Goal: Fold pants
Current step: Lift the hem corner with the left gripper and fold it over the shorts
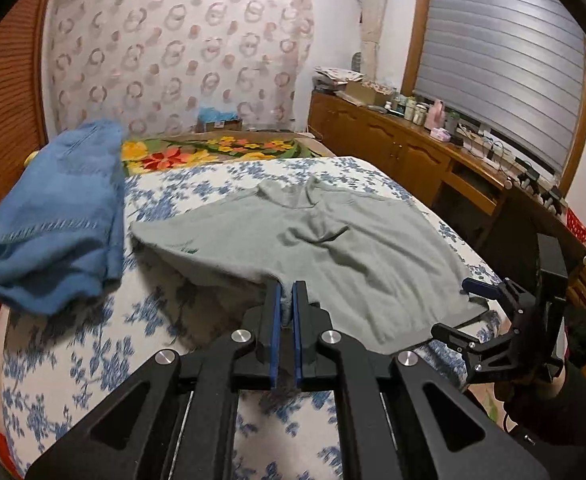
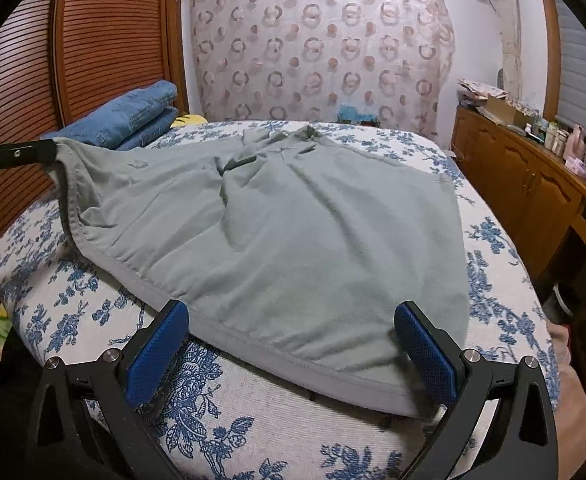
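Clearly the grey-green pants (image 2: 293, 216) are soft, light and limp, spread mid-frame across the flowered bed (image 2: 93, 312). At left, the left gripper (image 1: 287, 300) has pinched shut on one hem corner, lifting it. Low in frame, the right gripper (image 2: 291, 320) straddles the near hem, jaws wide apart; that stitched hem looks the best hold.

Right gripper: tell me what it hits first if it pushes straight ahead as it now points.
The right gripper, jaws open, would probably meet the grey-green pants first: their near hem already lies between the fingers, on the floral bedspread. Depth is uncertain.
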